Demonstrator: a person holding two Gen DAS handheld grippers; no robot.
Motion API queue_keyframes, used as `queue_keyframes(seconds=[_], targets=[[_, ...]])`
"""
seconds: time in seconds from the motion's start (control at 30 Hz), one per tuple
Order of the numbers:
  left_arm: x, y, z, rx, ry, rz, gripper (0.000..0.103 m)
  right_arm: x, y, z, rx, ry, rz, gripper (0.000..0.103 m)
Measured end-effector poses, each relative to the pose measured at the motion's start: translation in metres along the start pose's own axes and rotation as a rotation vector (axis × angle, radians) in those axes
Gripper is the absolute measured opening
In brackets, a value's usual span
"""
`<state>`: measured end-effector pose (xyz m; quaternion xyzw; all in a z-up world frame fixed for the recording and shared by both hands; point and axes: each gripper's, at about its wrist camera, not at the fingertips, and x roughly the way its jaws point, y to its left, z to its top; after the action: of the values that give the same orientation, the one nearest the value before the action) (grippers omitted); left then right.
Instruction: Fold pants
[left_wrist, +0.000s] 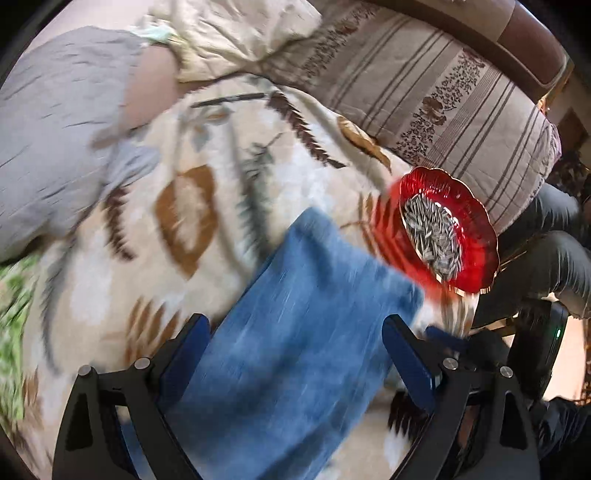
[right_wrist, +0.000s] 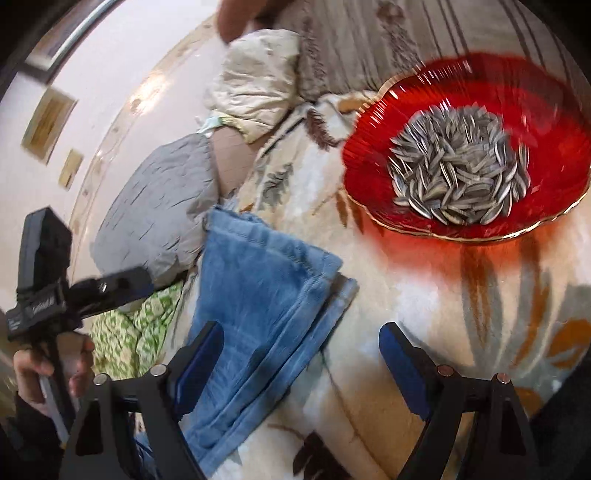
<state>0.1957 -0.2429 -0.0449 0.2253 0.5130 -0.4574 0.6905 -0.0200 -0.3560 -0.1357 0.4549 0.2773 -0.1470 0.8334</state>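
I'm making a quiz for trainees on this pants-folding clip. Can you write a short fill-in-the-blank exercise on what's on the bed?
1. The folded pants are made of ____ denim.
2. The scalloped red glass dish holds a pile of striped sunflower ____.
3. The dish rests on the leaf-patterned ____, which also bears the pants.
4. The right gripper has its jaws ____, pads clear of the cloth.

Missing words: blue; seeds; blanket; open

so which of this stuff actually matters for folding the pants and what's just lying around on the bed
Part of the job:
- blue pants, lying partly folded on the blanket
- left gripper, open
- right gripper, open

Just lying about:
- red dish of sunflower seeds
- grey pillow
- cream pillow
- green patterned cloth
- leaf-print blanket
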Motion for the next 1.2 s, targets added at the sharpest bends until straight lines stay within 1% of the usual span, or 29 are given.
queue_keyframes(seconds=[0.1, 0.23, 0.37, 0.43, 0.47, 0.5, 0.53, 0.57, 0.6, 0.63, 0.7, 0.8, 0.9, 0.97, 1.1, 1.13, 1.2], targets=[[0.027, 0.0, 0.023, -0.002, 0.04, -0.017, 0.094, 0.011, -0.007, 0.005, 0.034, 0.006, -0.004, 0.085], [0.053, 0.003, 0.045, -0.033, 0.07, -0.076, 0.094, 0.024, -0.008, 0.011, 0.046, 0.001, 0.0, 0.078], [0.075, 0.005, 0.059, -0.051, 0.133, -0.065, 0.094, 0.035, -0.007, 0.017, 0.055, -0.006, -0.008, 0.073], [0.083, 0.006, 0.064, -0.064, 0.157, -0.059, 0.094, 0.039, -0.007, 0.019, 0.054, -0.01, -0.011, 0.066], [0.086, 0.006, 0.065, -0.078, 0.174, -0.06, 0.094, 0.042, -0.005, 0.02, 0.047, -0.007, -0.017, 0.055], [0.088, 0.006, 0.066, -0.084, 0.183, -0.066, 0.092, 0.044, -0.005, 0.021, 0.041, -0.005, -0.021, 0.044], [0.089, 0.004, 0.067, -0.08, 0.189, -0.077, 0.073, 0.047, -0.005, 0.021, 0.035, -0.001, -0.019, 0.038], [0.09, 0.001, 0.068, -0.068, 0.194, -0.066, 0.055, 0.048, -0.006, 0.021, 0.024, 0.002, -0.016, 0.03], [0.09, -0.003, 0.068, -0.051, 0.202, -0.03, 0.028, 0.047, -0.006, 0.019, 0.011, -0.005, -0.011, 0.026], [0.089, -0.007, 0.068, -0.035, 0.206, -0.007, 0.025, 0.045, -0.004, 0.019, -0.004, -0.019, -0.004, 0.025], [0.086, -0.012, 0.067, 0.005, 0.201, 0.011, 0.019, 0.04, 0.002, 0.018, -0.052, -0.045, -0.008, 0.024], [0.071, -0.011, 0.063, 0.004, 0.165, -0.001, 0.017, 0.03, 0.016, 0.015, -0.141, -0.089, -0.017, 0.023], [0.046, -0.007, 0.054, -0.009, 0.109, -0.048, 0.017, 0.014, 0.034, 0.006, -0.262, -0.154, -0.042, 0.023], [0.025, -0.001, 0.044, -0.034, 0.055, -0.093, 0.017, 0.002, 0.052, -0.005, -0.381, -0.219, -0.065, 0.023], [-0.012, 0.021, 0.013, -0.106, -0.044, -0.192, 0.017, -0.017, 0.089, -0.035, -0.617, -0.33, -0.096, 0.023], [-0.023, 0.031, 0.0, -0.128, -0.074, -0.221, 0.017, -0.022, 0.1, -0.048, -0.693, -0.361, -0.097, 0.023], [-0.034, 0.048, -0.023, -0.177, -0.112, -0.266, 0.017, -0.025, 0.116, -0.068, -0.802, -0.395, -0.099, 0.023]])
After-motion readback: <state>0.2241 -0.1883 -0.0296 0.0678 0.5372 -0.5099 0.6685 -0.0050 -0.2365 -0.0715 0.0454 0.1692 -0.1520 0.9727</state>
